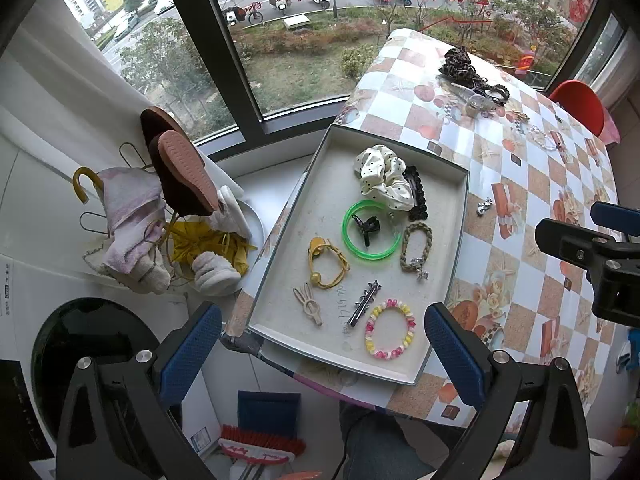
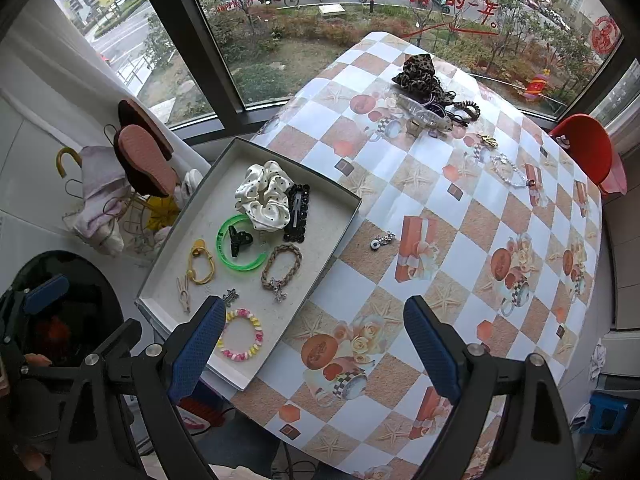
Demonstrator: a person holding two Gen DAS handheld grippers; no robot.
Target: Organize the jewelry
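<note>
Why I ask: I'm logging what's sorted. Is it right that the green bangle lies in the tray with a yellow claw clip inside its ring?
Not quite. The green bangle does lie in the tray, but the claw clip inside its ring is black, as the left wrist view shows.

I see a curved window (image 1: 280, 40) with dark frames behind the table (image 2: 460, 248), which wears a checked orange-and-white cloth. Daylight comes in from a street with parked scooters (image 1: 280, 0) and shrubs. A red chair (image 2: 588, 152) stands at the table's far right corner; white curtain (image 1: 60, 92) hangs left.
</note>
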